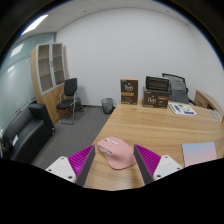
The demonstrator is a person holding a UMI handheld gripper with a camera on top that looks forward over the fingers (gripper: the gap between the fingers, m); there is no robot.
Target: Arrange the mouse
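Spread gripper [117,160] flanking a rounded pink plastic mouse [116,152] on the wooden bench [170,130]; uneven closure could skid the mouse sideways.

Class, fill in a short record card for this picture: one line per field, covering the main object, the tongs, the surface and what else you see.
object: pink mouse
position: between the fingers of the tongs, on the table
tongs: open, a gap at either side of the mouse
pads: purple
surface: wooden table
also on table: pink mat beside the right finger; papers farther off
background: boxes, black chair, wooden cabinet, bin
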